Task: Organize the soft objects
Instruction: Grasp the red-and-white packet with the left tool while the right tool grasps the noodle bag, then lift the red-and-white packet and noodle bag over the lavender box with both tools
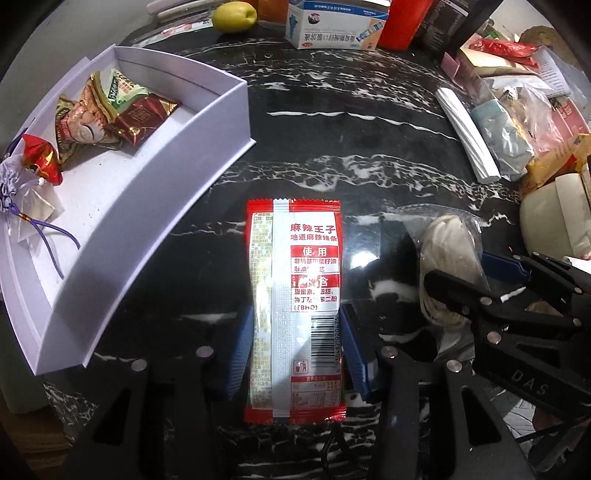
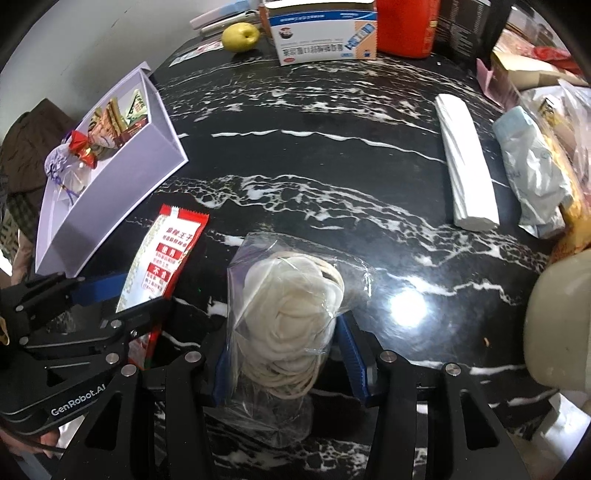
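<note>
A red and white snack packet [image 1: 295, 280] lies flat on the black marble table, and my left gripper [image 1: 295, 314] is shut on it, blue pads against its two long edges. To its right, a clear bag of white rubber bands [image 2: 291, 295] is pinched between the pads of my right gripper [image 2: 284, 339]. The right wrist view shows the left gripper [image 2: 125, 295] around the packet [image 2: 170, 251]; the left wrist view shows the right gripper [image 1: 461, 269] on the bag [image 1: 447, 243]. A white open box [image 1: 155, 192] at the left holds snack packets [image 1: 122, 107] and a tasselled pouch [image 1: 22, 184].
At the back stand a yellow fruit [image 1: 234, 16], a medicine carton [image 1: 332, 26] and a red container [image 1: 402, 22]. A white roll [image 2: 465, 162] and a heap of bags [image 2: 535, 166] fill the right side. A cream vessel [image 2: 557, 325] sits at the near right.
</note>
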### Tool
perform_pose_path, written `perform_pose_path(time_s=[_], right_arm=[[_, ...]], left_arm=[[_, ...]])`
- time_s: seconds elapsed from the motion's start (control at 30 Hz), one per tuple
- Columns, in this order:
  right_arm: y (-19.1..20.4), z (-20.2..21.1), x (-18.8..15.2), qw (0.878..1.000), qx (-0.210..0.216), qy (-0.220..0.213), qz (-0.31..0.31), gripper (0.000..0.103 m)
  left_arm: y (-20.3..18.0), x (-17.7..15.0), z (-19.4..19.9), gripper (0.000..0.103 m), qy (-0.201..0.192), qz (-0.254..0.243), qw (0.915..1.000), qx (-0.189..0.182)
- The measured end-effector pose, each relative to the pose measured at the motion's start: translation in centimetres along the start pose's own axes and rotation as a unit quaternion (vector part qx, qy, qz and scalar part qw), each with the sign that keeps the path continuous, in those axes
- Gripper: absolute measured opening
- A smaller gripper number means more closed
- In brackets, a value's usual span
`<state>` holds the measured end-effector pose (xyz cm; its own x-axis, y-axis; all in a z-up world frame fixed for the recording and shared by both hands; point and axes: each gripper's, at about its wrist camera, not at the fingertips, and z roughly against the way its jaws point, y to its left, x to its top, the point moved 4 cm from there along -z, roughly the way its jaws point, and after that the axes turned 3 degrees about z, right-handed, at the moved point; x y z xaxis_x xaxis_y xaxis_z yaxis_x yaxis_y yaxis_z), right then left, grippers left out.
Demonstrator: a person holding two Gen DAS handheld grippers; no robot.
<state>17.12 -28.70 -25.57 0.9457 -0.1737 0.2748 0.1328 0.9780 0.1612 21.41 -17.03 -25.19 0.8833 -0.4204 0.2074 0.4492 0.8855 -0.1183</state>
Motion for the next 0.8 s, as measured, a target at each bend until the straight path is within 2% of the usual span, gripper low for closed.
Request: perform_pose_path(time_s=[0.2,0.47,0.8], right_arm=[[-0.6,1.5,-0.6,1.000,0.000,-0.006,-0.009,0.049],[-0.9,4.3,-1.7,1.000,0.013,-0.015,-0.022,0.049],[-0.2,8.8,-2.7,0.999,0.026,-0.041,-0.019,0.049]], left_arm=[[-0.9,-0.4,1.4,0.046,-0.003,-0.005,1.0000,-0.003],[-1.5,-0.7,5.2,0.046,-0.026,-0.002,0.9996,-0.008],[-2.1,-2.8,10.5,0.046,-0.056,0.014,0.9983,-0.009]])
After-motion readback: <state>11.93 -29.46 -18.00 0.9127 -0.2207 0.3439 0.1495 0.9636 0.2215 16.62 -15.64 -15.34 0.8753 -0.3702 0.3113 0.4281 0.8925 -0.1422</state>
